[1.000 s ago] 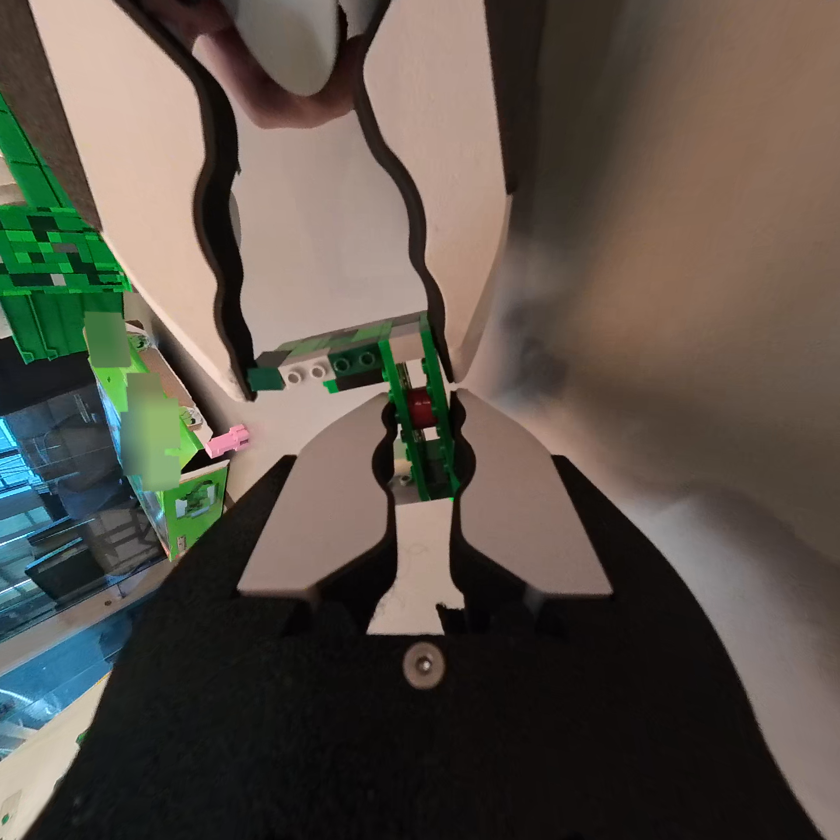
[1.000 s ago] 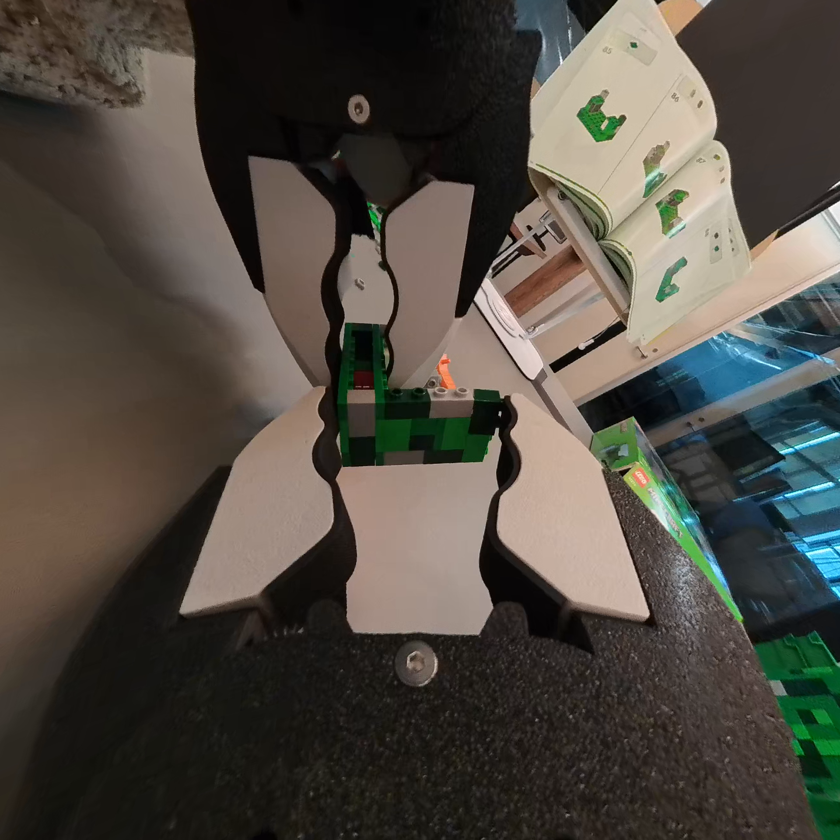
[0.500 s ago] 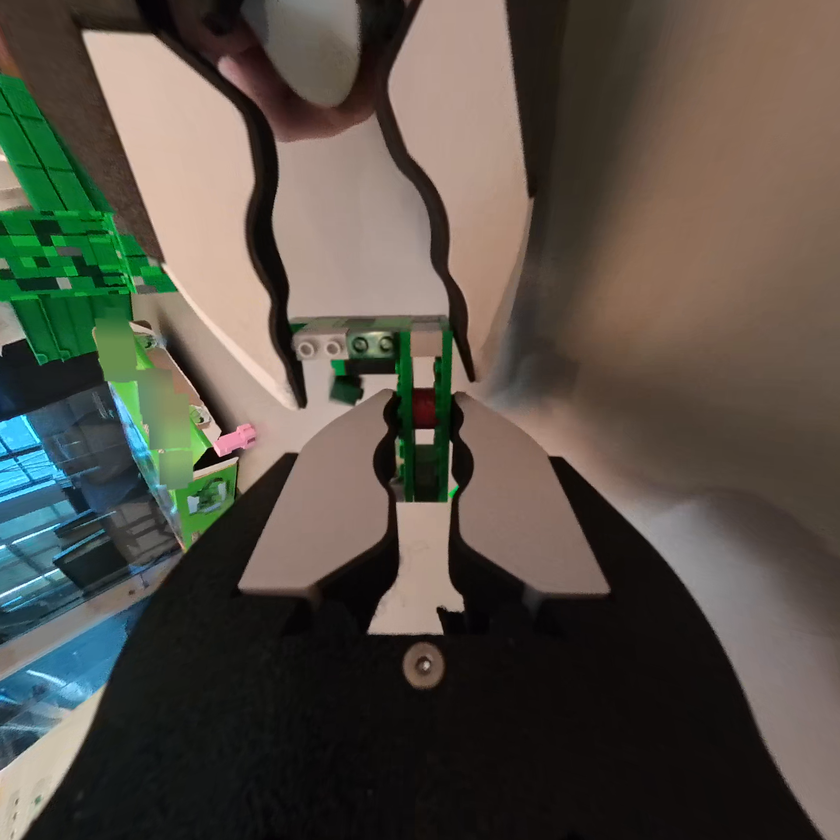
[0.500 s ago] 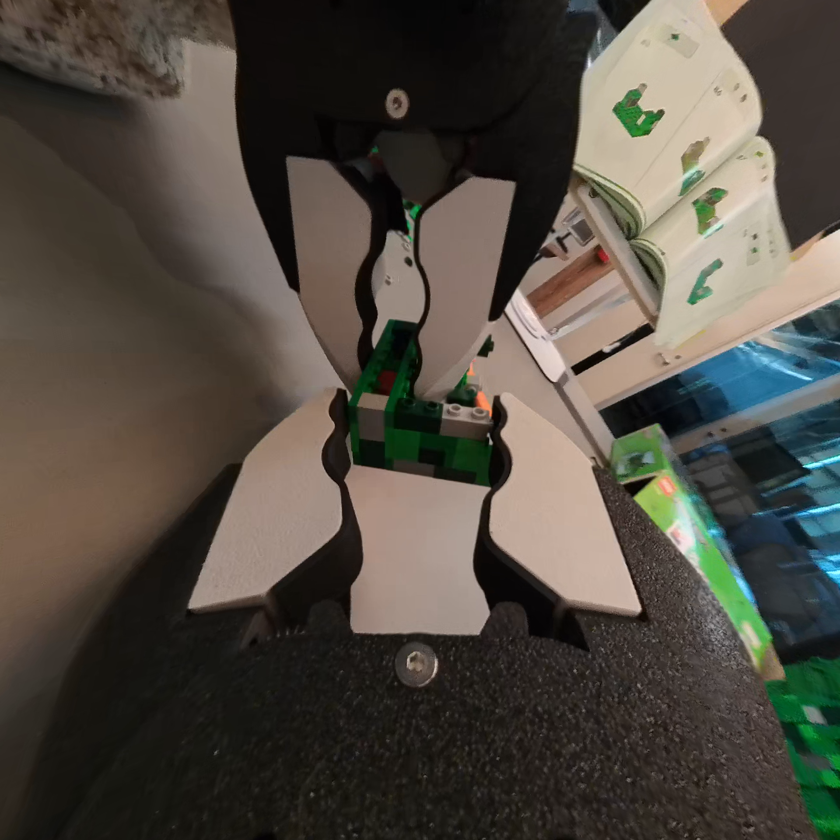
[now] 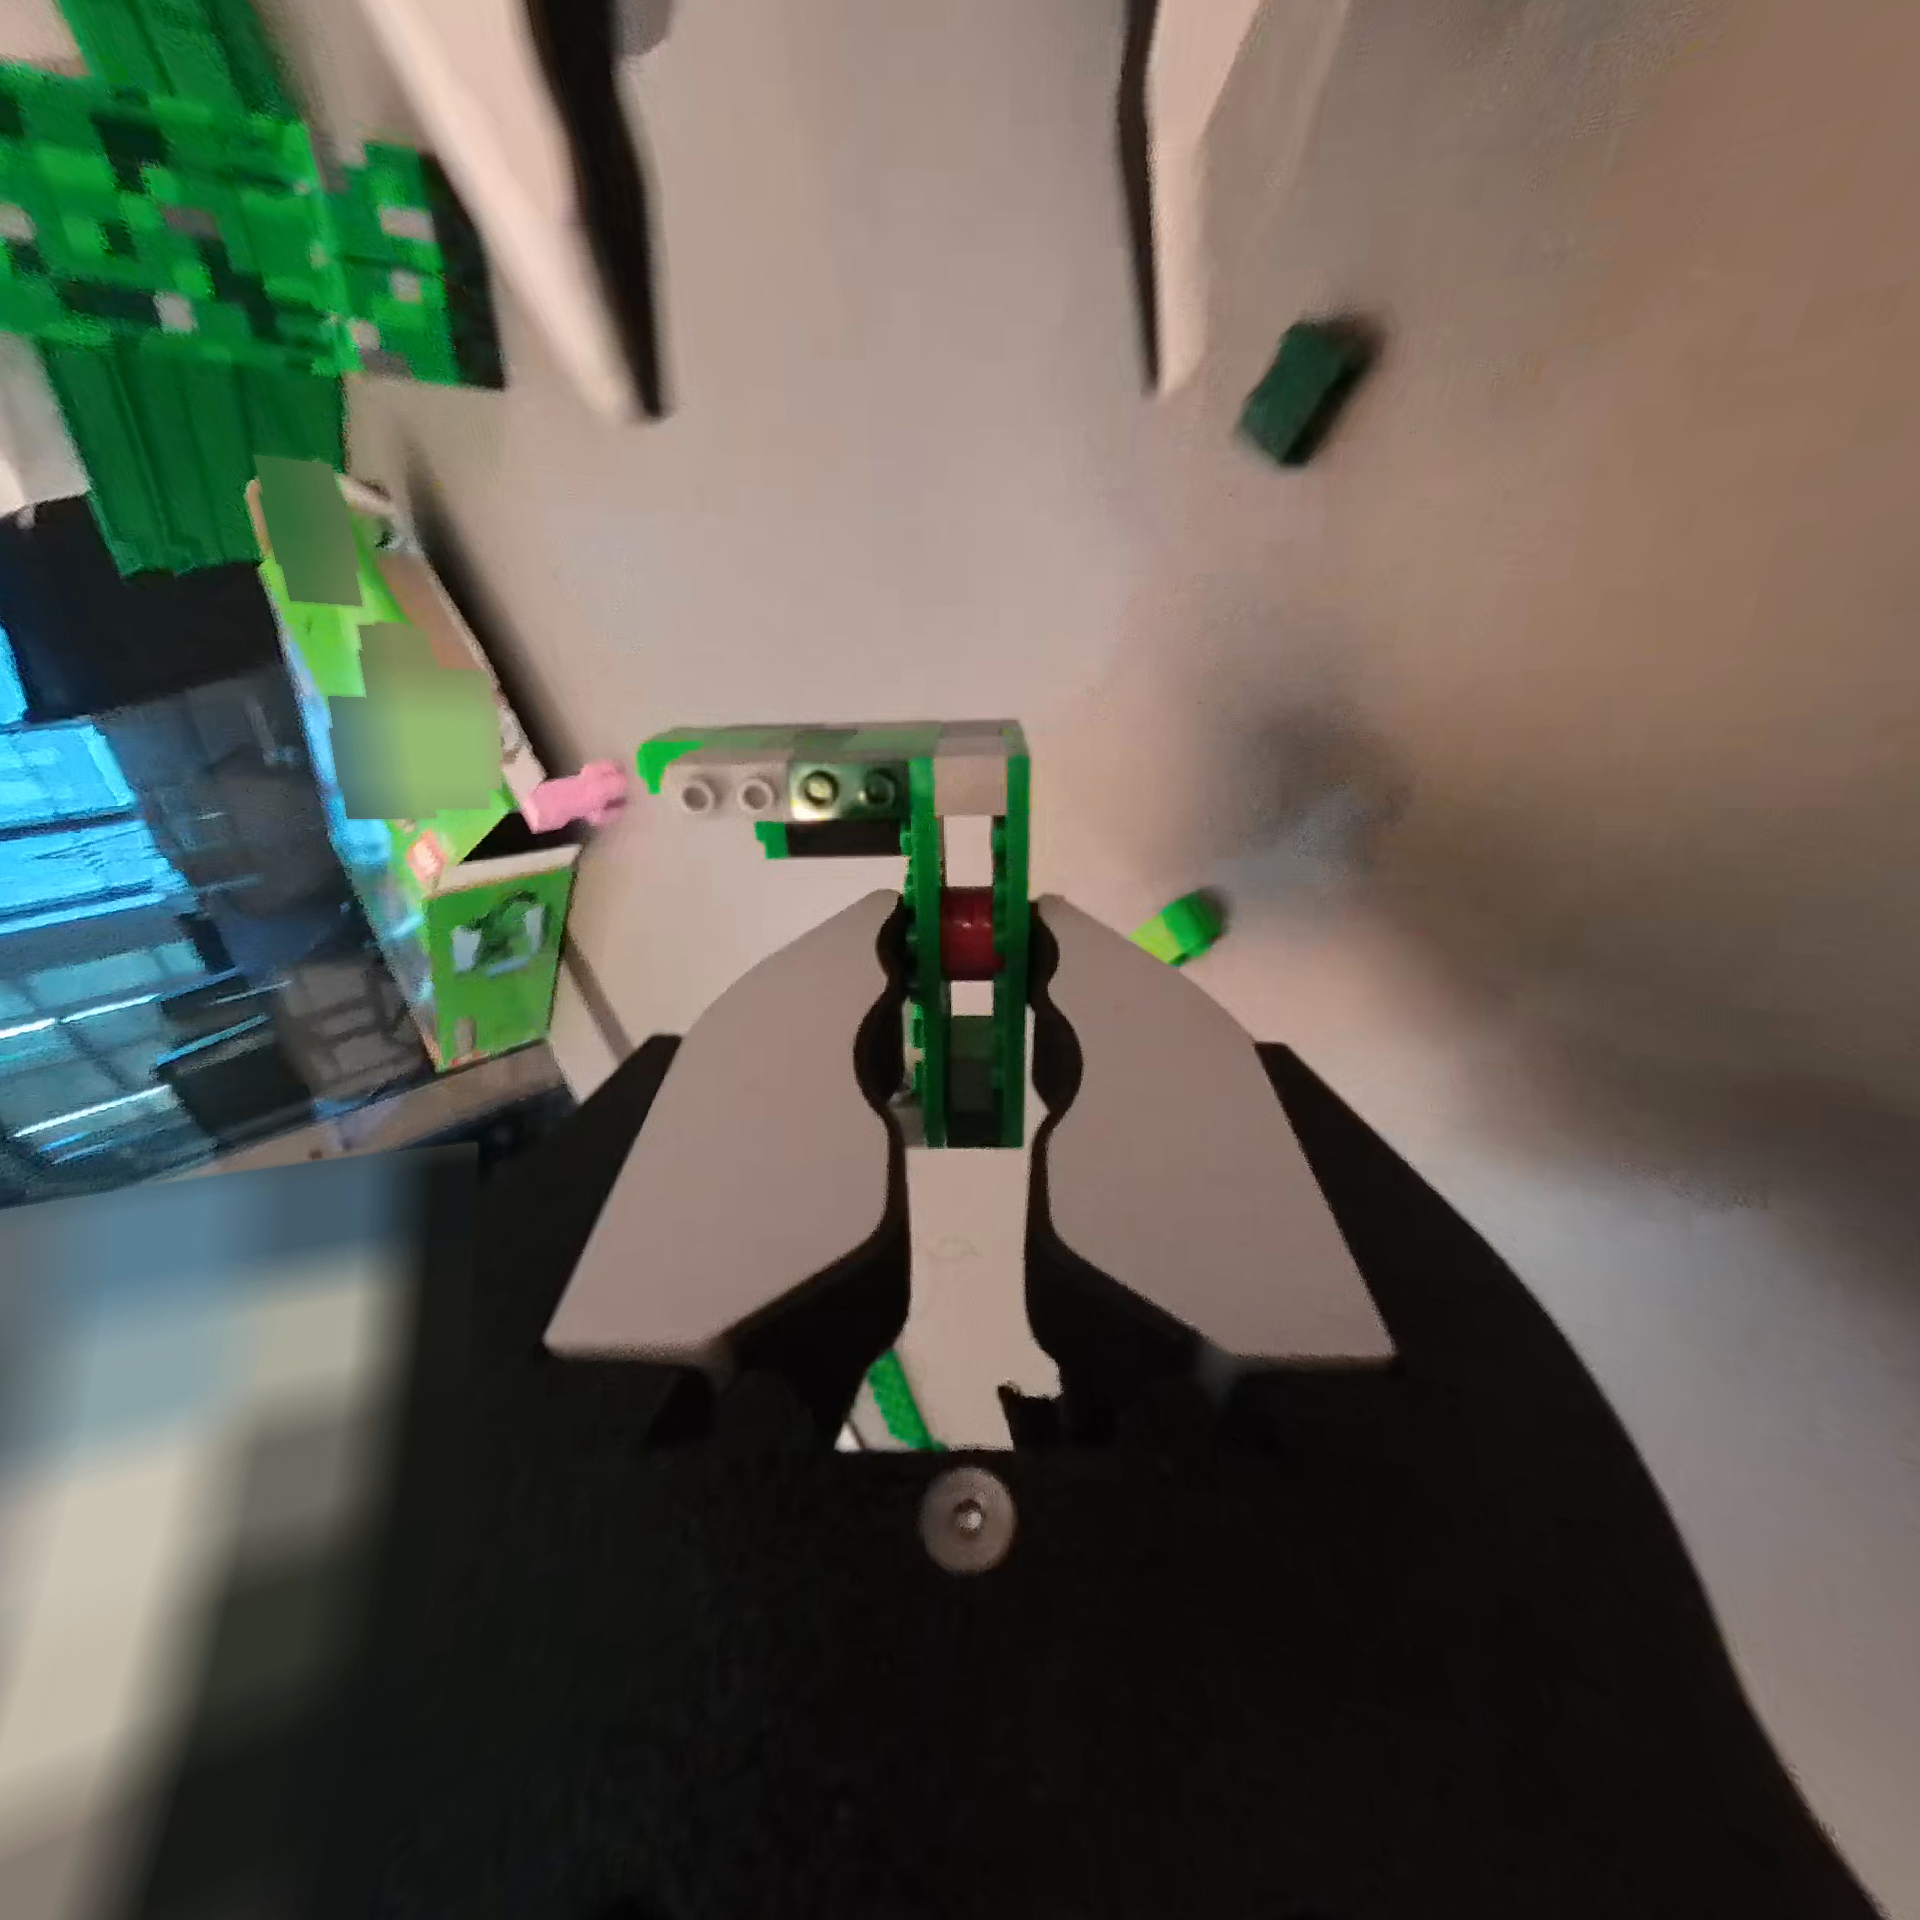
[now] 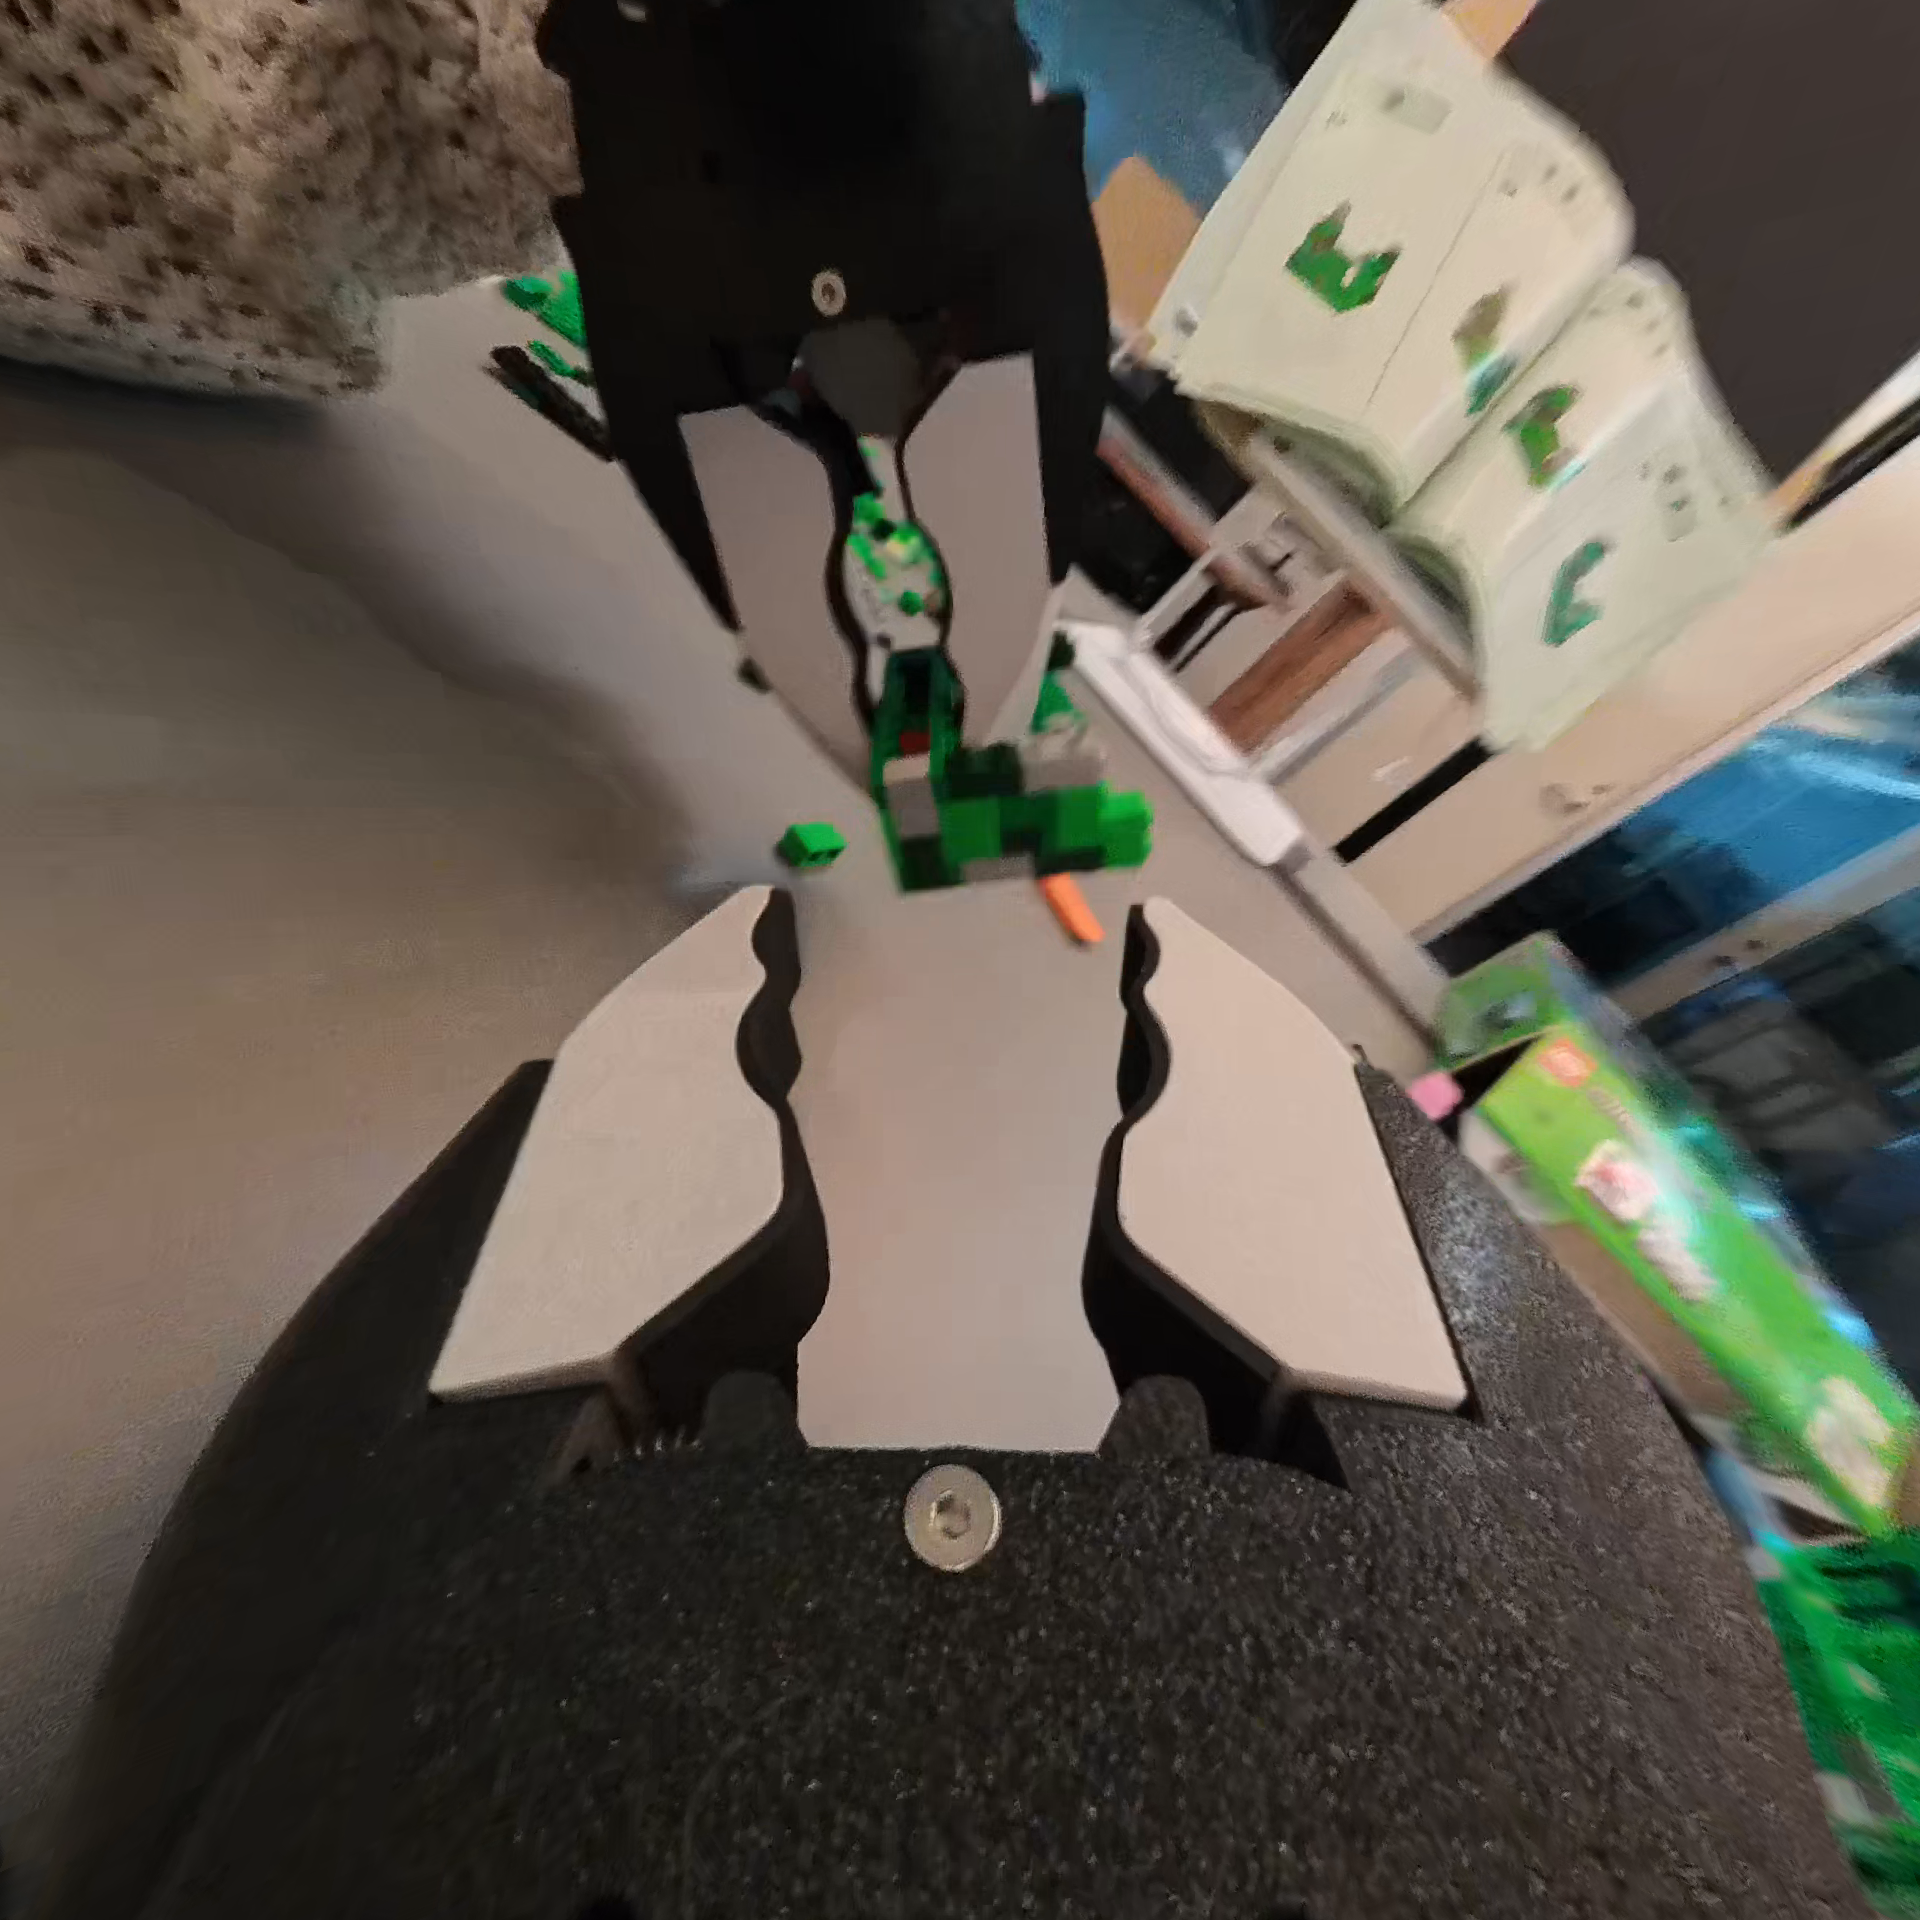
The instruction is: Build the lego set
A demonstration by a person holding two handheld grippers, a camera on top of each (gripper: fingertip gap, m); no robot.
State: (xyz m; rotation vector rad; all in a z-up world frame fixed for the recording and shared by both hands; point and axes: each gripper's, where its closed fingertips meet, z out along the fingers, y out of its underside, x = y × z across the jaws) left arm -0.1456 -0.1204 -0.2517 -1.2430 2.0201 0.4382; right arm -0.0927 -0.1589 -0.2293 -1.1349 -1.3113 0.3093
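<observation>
My left gripper point(image 5: 966, 920) is shut on the upright leg of an L-shaped green and grey lego assembly point(image 5: 831, 790), with a red piece between its two plates. The assembly's arm points left. In the right wrist view the left gripper point(image 6: 912, 707) holds the assembly point(image 6: 997, 821) above the table. My right gripper point(image 6: 956, 920) is open and empty, a short way back from the assembly. It also shows blurred at the top of the left wrist view point(image 5: 894, 390). A dark green brick point(image 5: 1299, 390) lies loose on the table.
A small bright green brick point(image 6: 810, 844) and an orange piece point(image 6: 1075, 907) lie on the grey table near the assembly. An open instruction booklet point(image 6: 1455, 364) stands at the back right. A green box point(image 6: 1662, 1247), a pink piece point(image 5: 577, 798) and a large green build point(image 5: 208, 239) sit to the side.
My right gripper has let go of the assembly's arm and pulled back, open. A small dark green brick has come off the arm's end. My left gripper still holds the assembly.
</observation>
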